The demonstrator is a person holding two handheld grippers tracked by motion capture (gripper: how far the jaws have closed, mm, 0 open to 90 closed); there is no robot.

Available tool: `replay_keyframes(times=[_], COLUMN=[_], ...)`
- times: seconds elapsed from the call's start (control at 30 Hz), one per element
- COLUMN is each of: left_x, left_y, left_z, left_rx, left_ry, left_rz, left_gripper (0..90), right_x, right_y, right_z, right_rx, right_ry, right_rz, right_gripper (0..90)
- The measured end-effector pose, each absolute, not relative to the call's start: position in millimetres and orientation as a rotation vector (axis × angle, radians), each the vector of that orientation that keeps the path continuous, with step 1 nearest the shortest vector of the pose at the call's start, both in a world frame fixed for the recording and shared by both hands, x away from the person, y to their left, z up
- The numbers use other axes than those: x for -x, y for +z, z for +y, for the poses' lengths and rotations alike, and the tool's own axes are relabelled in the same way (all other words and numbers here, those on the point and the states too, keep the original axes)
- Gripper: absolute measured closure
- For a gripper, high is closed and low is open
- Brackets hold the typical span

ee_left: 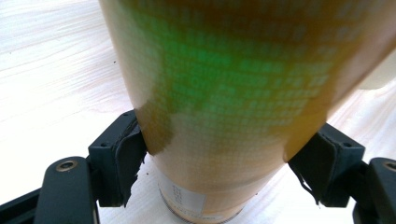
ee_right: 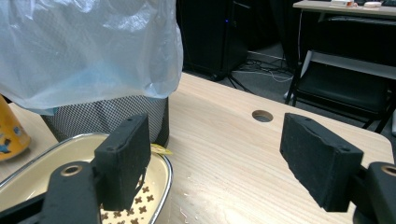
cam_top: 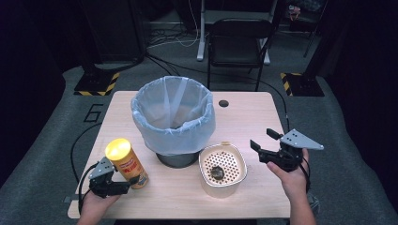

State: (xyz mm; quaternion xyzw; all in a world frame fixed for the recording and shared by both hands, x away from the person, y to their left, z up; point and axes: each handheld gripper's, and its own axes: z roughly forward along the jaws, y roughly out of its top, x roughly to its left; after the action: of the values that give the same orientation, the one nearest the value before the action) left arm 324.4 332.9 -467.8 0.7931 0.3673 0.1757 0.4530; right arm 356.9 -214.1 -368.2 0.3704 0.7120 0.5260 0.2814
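Jaws of the left gripper (cam_top: pixel 133 182) are clamped on the lower part of a tall yellow cardboard snack can (cam_top: pixel 126 163), one black pad on each side of it. In the left gripper view the two pads press against the can's (ee_left: pixel 224 107) curved wall, which looks glossy and orange-yellow with a blurred green patch across it and a small pale label near the base. From the high view the can stands upright near the front left corner of the light wooden table (cam_top: pixel 253 117), has a bright yellow round lid and a red and white printed label on its side, and rests just to the left of the mesh waste bin lined with a pale blue plastic bag (cam_top: pixel 173 117). The person's left hand (cam_top: pixel 96 204) holds that gripper low at the table's front edge.

The right gripper (cam_top: pixel 262 141) is held above the table's right side with its jaws apart and nothing between them. Its own view looks between the pads at bare wood. A cream square perforated basket (cam_top: pixel 223 168) with a small dark object in it sits in front of the bin, between the two grippers.
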Motion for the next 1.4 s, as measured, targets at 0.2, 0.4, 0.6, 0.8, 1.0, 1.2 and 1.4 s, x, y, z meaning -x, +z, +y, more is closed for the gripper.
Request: replay_keyframes(times=[0.2, 0.4, 0.6, 0.8, 1.0, 1.2, 1.4], left_x=[-326.1, -325.1, -320.5, -315.3, -312.9, -313.6, -314.1], left_y=[-451.7, -426.6, -396.6, -368.9, -343.8, -321.6, -303.8], left_z=[334.0, 331.3, 330.3, 334.4, 337.3, 334.1, 329.5], left_rx=[-1.989, -1.994, -1.996, -2.004, -2.004, -2.028, -2.035], left_ry=[0.402, 0.361, 0.343, 0.319, 0.320, 0.325, 0.312], left_rz=[0.896, 0.900, 0.878, 0.880, 0.873, 0.853, 0.825], left_gripper=[23.8, 23.8, 23.8, 23.9, 23.9, 23.9, 23.8], right_x=[-359.0, -357.9, -356.4, -357.5, -358.7, -359.7, -360.7], right_y=[-370.3, -369.8, -367.9, -369.2, -371.7, -374.2, -375.6], right_z=[-218.5, -220.1, -218.4, -218.7, -219.6, -220.7, -221.2], right_rx=[-1.012, -1.016, -1.011, -1.025, -1.034, -1.049, -1.044], right_ry=[1.406, 1.416, 1.418, 1.417, 1.413, 1.411, 1.411], right_rz=[1.901, 1.894, 1.892, 1.889, 1.893, 1.893, 1.901], right_gripper=[24.2, 24.2, 24.3, 24.5, 24.5, 24.6, 24.6])
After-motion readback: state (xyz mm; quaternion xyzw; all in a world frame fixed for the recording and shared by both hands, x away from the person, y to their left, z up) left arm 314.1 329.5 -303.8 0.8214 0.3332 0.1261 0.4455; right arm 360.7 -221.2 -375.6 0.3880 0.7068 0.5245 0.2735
